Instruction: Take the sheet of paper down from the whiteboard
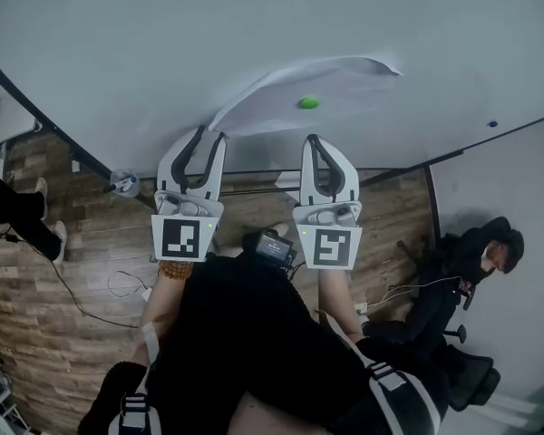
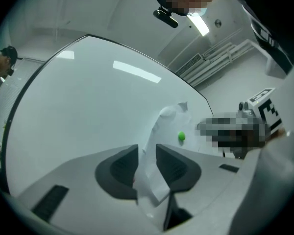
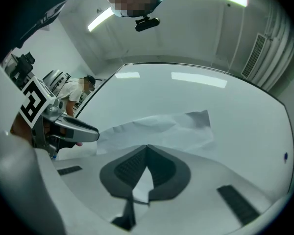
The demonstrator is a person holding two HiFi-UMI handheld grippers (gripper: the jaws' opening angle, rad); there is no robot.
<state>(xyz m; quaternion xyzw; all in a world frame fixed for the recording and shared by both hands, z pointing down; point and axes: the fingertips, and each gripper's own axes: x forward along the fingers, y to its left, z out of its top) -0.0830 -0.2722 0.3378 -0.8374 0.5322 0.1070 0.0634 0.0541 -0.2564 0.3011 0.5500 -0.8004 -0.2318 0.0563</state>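
Whiteboard [image 1: 118,34]: white, dark frame.
Sheet of paper [image 1: 272,93]: rumpled, near the lower edge.
Green magnet [image 1: 308,103]: on the sheet.

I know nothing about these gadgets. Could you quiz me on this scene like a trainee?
1. True or false: the left gripper has its fingers clamped shut on the sheet of paper.
2. What colour is the magnet on the sheet? A red, B green, C blue.
3. Fill in: the right gripper is shut on the ____.
Key: 1 false, they stand apart; 2 B; 3 sheet of paper.
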